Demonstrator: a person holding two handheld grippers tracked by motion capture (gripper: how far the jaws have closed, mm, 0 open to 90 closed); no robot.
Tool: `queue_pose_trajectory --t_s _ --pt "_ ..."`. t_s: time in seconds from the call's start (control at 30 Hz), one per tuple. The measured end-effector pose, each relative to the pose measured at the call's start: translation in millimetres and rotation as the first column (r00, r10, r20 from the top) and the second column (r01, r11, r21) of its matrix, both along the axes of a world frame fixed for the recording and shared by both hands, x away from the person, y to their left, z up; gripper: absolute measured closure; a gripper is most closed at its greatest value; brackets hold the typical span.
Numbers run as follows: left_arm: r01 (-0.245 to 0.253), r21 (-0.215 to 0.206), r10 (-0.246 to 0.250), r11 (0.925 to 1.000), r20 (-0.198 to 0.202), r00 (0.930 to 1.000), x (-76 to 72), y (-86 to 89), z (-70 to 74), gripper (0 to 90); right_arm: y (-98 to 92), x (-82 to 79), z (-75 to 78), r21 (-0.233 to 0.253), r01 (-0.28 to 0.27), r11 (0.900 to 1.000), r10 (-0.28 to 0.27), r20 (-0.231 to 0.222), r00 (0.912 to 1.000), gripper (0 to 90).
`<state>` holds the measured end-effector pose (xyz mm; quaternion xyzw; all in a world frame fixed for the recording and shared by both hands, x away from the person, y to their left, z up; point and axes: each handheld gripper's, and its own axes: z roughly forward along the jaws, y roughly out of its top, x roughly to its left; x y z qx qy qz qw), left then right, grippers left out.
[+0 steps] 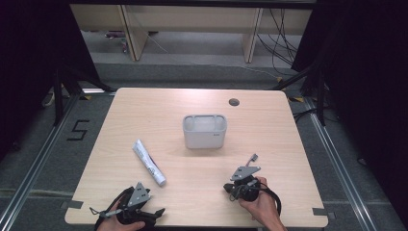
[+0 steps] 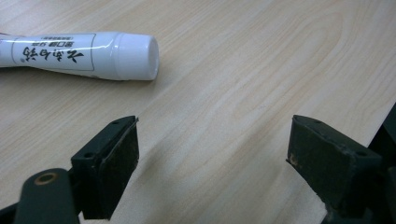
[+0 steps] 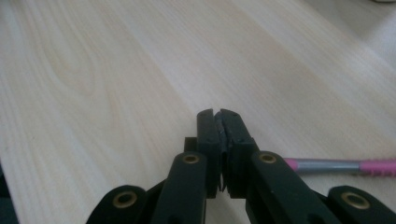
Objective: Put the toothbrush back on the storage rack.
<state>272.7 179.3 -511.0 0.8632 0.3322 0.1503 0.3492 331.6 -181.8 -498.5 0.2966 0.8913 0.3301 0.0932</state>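
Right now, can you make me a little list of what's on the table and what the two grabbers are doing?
table: light wood
tube: white, lying flat near the left gripper
box: grey, open top, mid-table
pink and grey stick: lying beside the right gripper's jaws
left gripper: jaws wide apart, holding nothing, tube's cap just ahead
right gripper: jaws pressed together, nothing between them

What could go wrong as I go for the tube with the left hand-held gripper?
The toothpaste tube lies on its side, up and left of the open left hand-held gripper; its round cap may roll when nudged. The shut right hand-held gripper sits by a pink-and-grey toothbrush and could knock it.
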Motion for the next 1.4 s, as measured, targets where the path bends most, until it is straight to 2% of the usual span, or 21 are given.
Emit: queue_pose_trajectory --t_s 0.13,0.2,0.27,0.33,0.37,0.4,0.43,0.53,0.6,0.63,0.67,0.8,0.87,0.9,0.93,1.03,1.07,1.13,1.17,1.23,1.4 --pt "0.008 -0.008 -0.008 0.9999 -0.006 1.0000 0.1 0.3 0.6 16.0 -9.8 -6.8 2.1 -0.012 0.017 1.000 -0.017 -0.024 0.9996 87.8" --pt "0.005 -0.007 -0.006 1.0000 -0.006 1.0000 0.0 0.4 0.4 16.0 -15.3 -8.0 0.4 0.001 0.016 1.000 -0.016 -0.007 0.9998 87.8" --pt "0.013 0.015 -0.013 0.9998 -0.003 0.9999 1.0 1.7 1.1 16.0 -21.0 -11.2 1.4 0.004 0.036 0.999 -0.036 -0.012 0.9993 87.6" --pt "0.010 -0.005 -0.010 0.9999 -0.015 0.9998 0.2 0.5 0.8 16.0 -27.3 -13.7 4.3 -0.005 0.042 0.999 -0.042 -0.027 0.9987 87.4" --pt "0.010 0.001 -0.010 1.0000 -0.011 0.9999 0.4 0.7 0.7 16.0 -29.0 -14.4 2.5 0.003 0.053 0.999 -0.053 -0.007 0.9986 87.4" --pt "0.005 -0.004 -0.005 1.0000 -0.007 1.0000 0.1 0.1 0.4 16.0 -32.3 -14.2 3.4 -0.003 0.036 0.999 -0.036 -0.018 0.9992 87.4" --pt "0.009 0.015 -0.009 0.9998 -0.005 0.9999 1.0 1.1 0.8 16.0 -33.5 -15.7 3.5 0.007 0.053 0.999 -0.053 -0.019 0.9984 87.4" --pt "0.009 -0.008 -0.009 0.9999 -0.010 0.9999 0.2 0.2 0.2 16.0 -41.1 -18.8 4.3 0.009 0.075 0.997 -0.075 -0.015 0.9970 87.2" --pt "0.001 -0.005 -0.001 1.0000 -0.002 1.0000 0.6 0.4 0.0 16.0 -46.8 -19.1 5.4 0.004 0.067 0.998 -0.067 -0.017 0.9976 86.9" --pt "0.003 -0.007 -0.003 1.0000 -0.005 1.0000 0.5 0.4 0.2 16.0 -48.0 -19.7 3.9 0.024 0.081 0.996 -0.081 -0.008 0.9967 86.9" --pt "0.002 -0.007 -0.002 1.0000 -0.006 1.0000 0.5 0.3 0.2 16.0 -51.2 -20.6 6.1 0.005 0.085 0.996 -0.085 -0.016 0.9963 86.9" --pt "0.002 -0.007 -0.002 1.0000 -0.006 1.0000 0.4 0.0 0.1 16.0 -59.9 -22.7 8.4 0.004 0.122 0.993 -0.122 -0.023 0.9923 86.9" --pt "0.006 -0.005 -0.006 1.0000 -0.007 1.0000 0.3 -0.1 -0.1 16.0 -62.8 -22.4 6.0 0.019 0.126 0.992 -0.126 -0.001 0.9920 86.9" --pt "0.006 -0.005 -0.006 1.0000 -0.008 0.9999 0.2 0.0 -0.1 16.0 -64.8 -23.6 8.3 0.011 0.144 0.990 -0.143 -0.032 0.9892 86.9" --pt "0.006 -0.005 -0.006 1.0000 -0.008 0.9999 0.3 0.0 0.0 16.0 -66.9 -22.3 7.1 0.009 0.127 0.992 -0.127 -0.007 0.9918 86.9" --pt "-0.002 -0.011 0.002 0.9999 -0.013 0.9999 0.2 -0.5 -0.6 16.0 -70.7 -20.9 6.7 0.008 0.126 0.992 -0.126 -0.010 0.9920 86.9" --pt "0.007 -0.005 -0.007 1.0000 -0.016 0.9998 0.2 0.0 -0.2 16.0 -70.5 -23.0 7.6 0.019 0.161 0.987 -0.161 -0.024 0.9867 86.8" --pt "0.014 0.003 -0.014 0.9999 -0.011 0.9998 1.0 0.5 0.2 16.0 -72.9 -21.0 8.7 0.025 0.147 0.989 -0.147 -0.006 0.9892 85.3" --pt "0.013 0.004 -0.013 0.9999 -0.013 0.9998 1.2 0.5 0.2 16.0 -73.8 -22.0 11.7 0.019 0.169 0.985 -0.168 -0.023 0.9854 84.2" --pt "0.013 0.005 -0.013 0.9999 -0.014 0.9998 1.4 0.6 -0.1 16.0 -76.0 -19.6 16.4 0.028 0.178 0.984 -0.178 0.001 0.9840 82.2" --pt "0.006 0.009 -0.006 0.9999 -0.010 0.9999 2.0 0.7 -0.5 16.0 -73.9 -6.9 23.4 -0.040 0.246 0.968 -0.247 -0.016 0.9689 72.6"
